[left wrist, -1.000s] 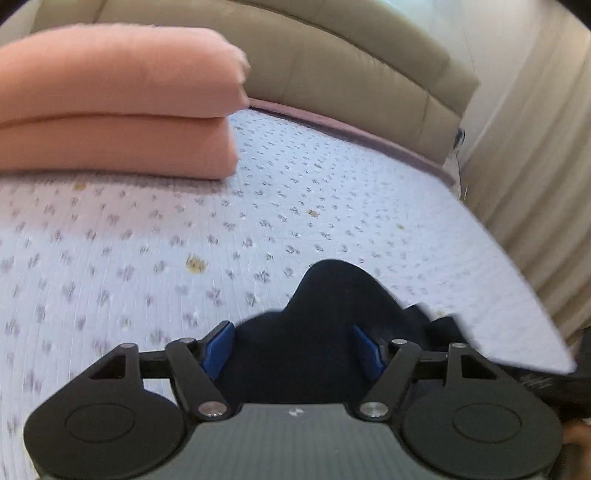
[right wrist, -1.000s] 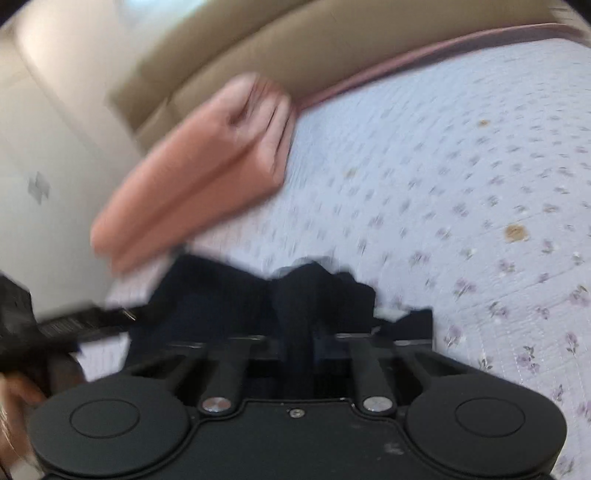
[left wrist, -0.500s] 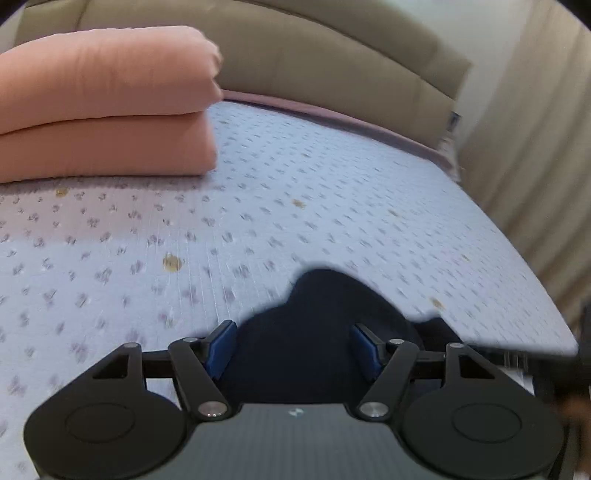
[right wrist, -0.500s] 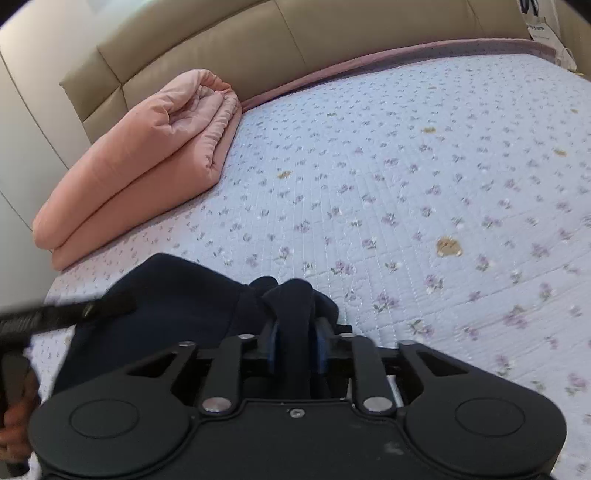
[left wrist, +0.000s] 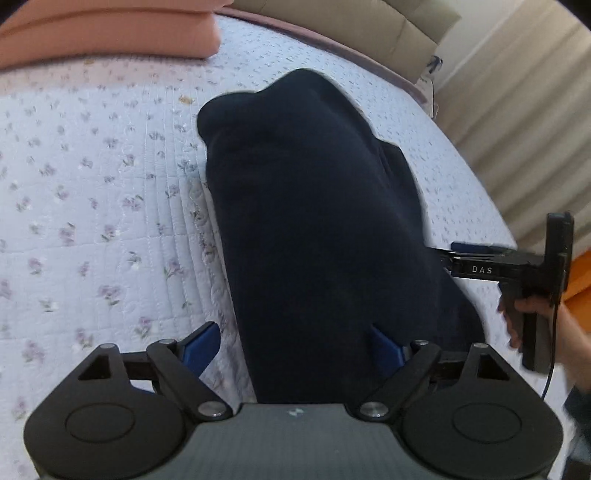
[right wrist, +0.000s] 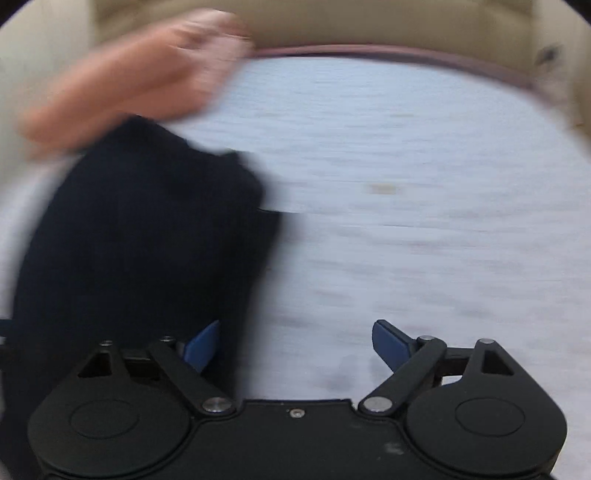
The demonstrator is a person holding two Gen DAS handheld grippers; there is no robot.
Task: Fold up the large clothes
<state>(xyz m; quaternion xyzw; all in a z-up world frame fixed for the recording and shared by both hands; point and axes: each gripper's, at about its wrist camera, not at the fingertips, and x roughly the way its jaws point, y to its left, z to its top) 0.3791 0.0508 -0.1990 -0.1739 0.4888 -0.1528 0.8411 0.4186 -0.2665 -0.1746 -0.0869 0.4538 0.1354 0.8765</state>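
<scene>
Left wrist view: dark navy garment (left wrist: 314, 229) lies on the bed (left wrist: 92, 192), a long folded bundle running from the near edge toward the headboard (left wrist: 369, 29). Bed cover is pale lilac with a small flower print, quilted. Left gripper (left wrist: 295, 345) jaws spread wide; the near end of the garment sits between the blue fingertips (left wrist: 201, 345) but they are not pressing it, with a gap showing on the left side. The right fingertip is partly hidden by cloth. Folded pink blanket (left wrist: 107, 29) at the far left corner of the bed, well apart from the garment. Beige curtain (left wrist: 517, 110) past the right edge of the bed. Right gripper (left wrist: 448, 254) comes in from the right, tips just at the garment's right side; from here I cannot tell whether it is released. The person's hand (left wrist: 535, 317) holds its handle.

Right wrist view: heavy motion blur. Right gripper (right wrist: 295, 343) jaws spread wide, nothing between them, only bed (right wrist: 406, 184) cover below. One blue fingertip (right wrist: 391, 343) is clear against the cover; the other is just beside the garment's edge. Dark navy garment (right wrist: 147, 240) fills the left side of the view and lies on the bed near the near edge. Pink blanket (right wrist: 140, 74) smeared at the far left corner, behind the garment. Headboard (right wrist: 369, 26) along the far edge.
</scene>
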